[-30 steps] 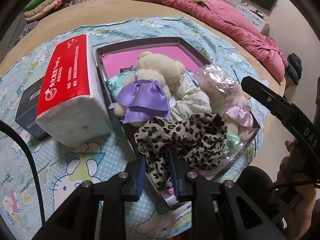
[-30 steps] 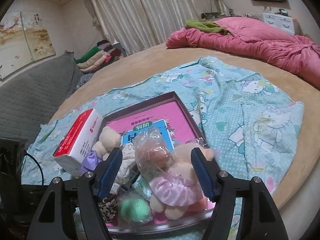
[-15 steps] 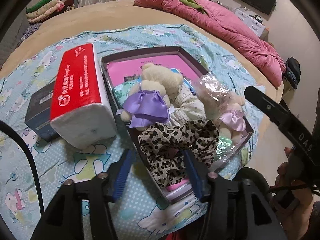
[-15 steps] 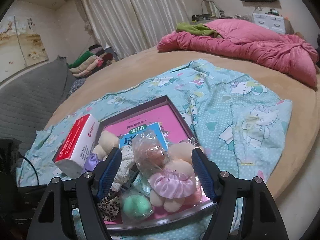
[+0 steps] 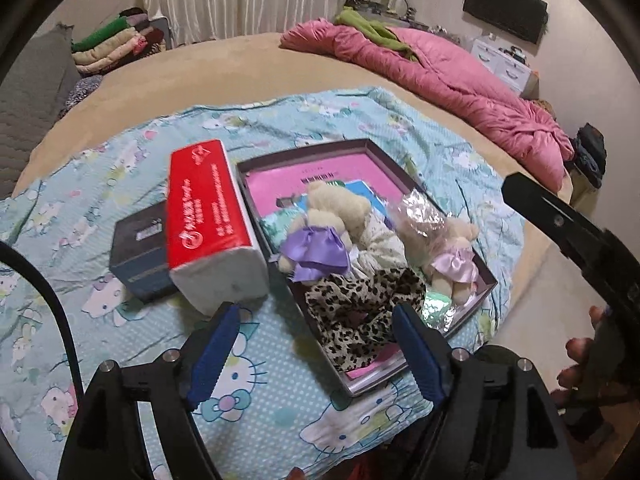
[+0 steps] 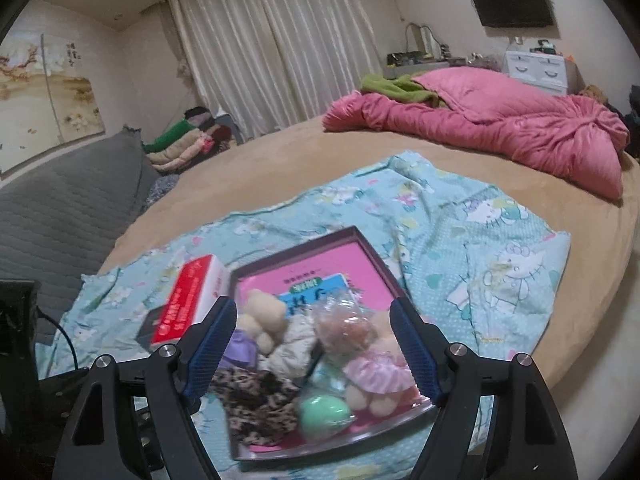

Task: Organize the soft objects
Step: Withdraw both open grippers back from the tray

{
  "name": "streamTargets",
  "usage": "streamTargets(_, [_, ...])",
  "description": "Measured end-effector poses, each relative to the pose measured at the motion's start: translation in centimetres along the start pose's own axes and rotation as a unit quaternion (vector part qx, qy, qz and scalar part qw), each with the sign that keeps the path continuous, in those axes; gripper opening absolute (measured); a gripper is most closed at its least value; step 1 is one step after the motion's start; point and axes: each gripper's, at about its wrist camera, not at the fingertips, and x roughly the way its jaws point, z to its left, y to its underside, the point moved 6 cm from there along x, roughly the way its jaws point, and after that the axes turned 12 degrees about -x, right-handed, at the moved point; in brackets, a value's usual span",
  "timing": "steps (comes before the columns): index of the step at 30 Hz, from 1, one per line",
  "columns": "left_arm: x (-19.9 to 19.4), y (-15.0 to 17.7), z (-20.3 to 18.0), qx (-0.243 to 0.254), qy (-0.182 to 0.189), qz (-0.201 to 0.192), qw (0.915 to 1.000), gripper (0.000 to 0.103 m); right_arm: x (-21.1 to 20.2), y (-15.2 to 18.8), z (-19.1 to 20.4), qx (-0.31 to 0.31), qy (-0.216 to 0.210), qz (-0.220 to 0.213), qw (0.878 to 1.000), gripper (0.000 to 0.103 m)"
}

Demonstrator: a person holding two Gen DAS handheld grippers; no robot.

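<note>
A shallow dark box (image 5: 485, 282) with a pink bottom lies on the Hello Kitty sheet (image 5: 120, 168). In it lie a leopard-print cloth (image 5: 360, 312), a cream teddy in a purple dress (image 5: 316, 236), a floral cloth (image 5: 380, 244), a wrapped teddy in a pink dress (image 5: 448, 256) and a green ball (image 6: 324, 412). My left gripper (image 5: 316, 356) is open and empty, raised just in front of the leopard cloth. My right gripper (image 6: 312, 356) is open and empty, above the box's near end (image 6: 352, 440).
A red and white tissue pack (image 5: 208, 224) leans on a dark blue box (image 5: 140, 256) left of the box. A pink duvet (image 5: 440, 80) lies at the bed's far side. Folded clothes (image 5: 112, 48) are stacked far left. The bed edge (image 5: 536, 264) is to the right.
My left gripper let go of the leopard cloth, opened wide and pulled back and up. The cloth stays in the box. My right gripper rose and drew back, still open.
</note>
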Motion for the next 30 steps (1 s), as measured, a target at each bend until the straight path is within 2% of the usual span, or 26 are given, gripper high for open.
streamTargets(14, [-4.9,-0.3,1.9,-0.017,-0.016,-0.035,0.9991,0.079,-4.1,-0.7,3.0,-0.011,-0.019,0.005,1.000,0.081])
streamTargets(30, [-7.4,2.8,4.4,-0.043,-0.032,-0.037,0.9979,0.079,-5.7,3.6,4.9,-0.052,-0.009,0.056,0.997,0.081])
